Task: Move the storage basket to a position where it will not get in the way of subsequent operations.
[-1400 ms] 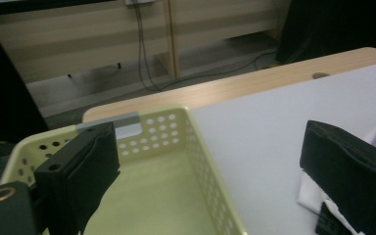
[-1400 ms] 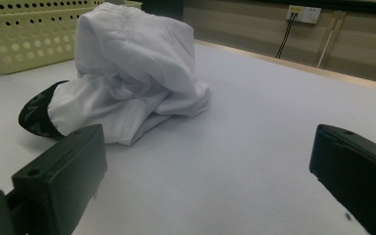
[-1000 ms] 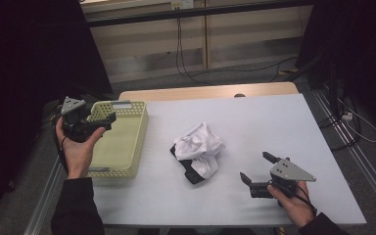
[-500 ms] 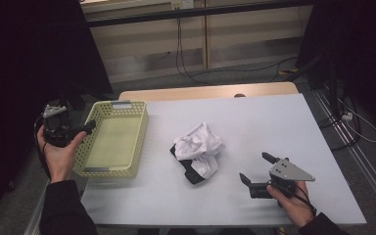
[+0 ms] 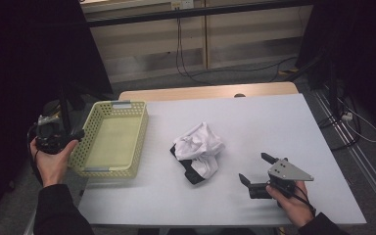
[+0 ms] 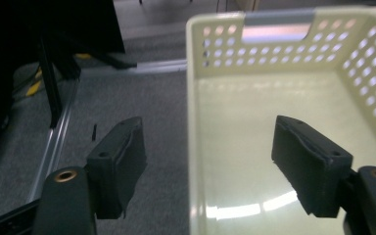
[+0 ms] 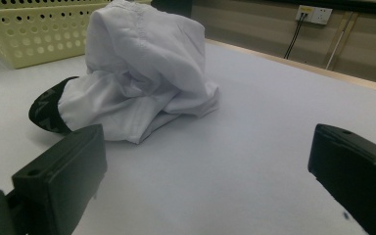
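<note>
A crumpled white garment point(image 5: 199, 147) with a black band lies in the middle of the white table point(image 5: 254, 122); it also fills the upper left of the right gripper view point(image 7: 142, 73). My right gripper point(image 5: 255, 170) rests open on the table, a short way right of the garment, nothing between its jaws. A pale yellow perforated basket point(image 5: 113, 138) sits empty at the table's left edge. My left gripper point(image 5: 61, 139) is held off the table, left of the basket, open and empty. In the left gripper view the basket's wall point(image 6: 196, 122) runs between the jaws.
Grey floor point(image 6: 127, 107) and a metal rail lie left of the table. Cables point(image 5: 186, 58) hang behind it, with wooden panels at the back. A cable bundle point(image 5: 352, 122) lies on the floor at the right. Bare table surface point(image 5: 274, 127) spreads right of the garment.
My left gripper has moved leftward and down, from over the basket's left rim to beyond the table's left edge. The right gripper and the garment have stayed still.
</note>
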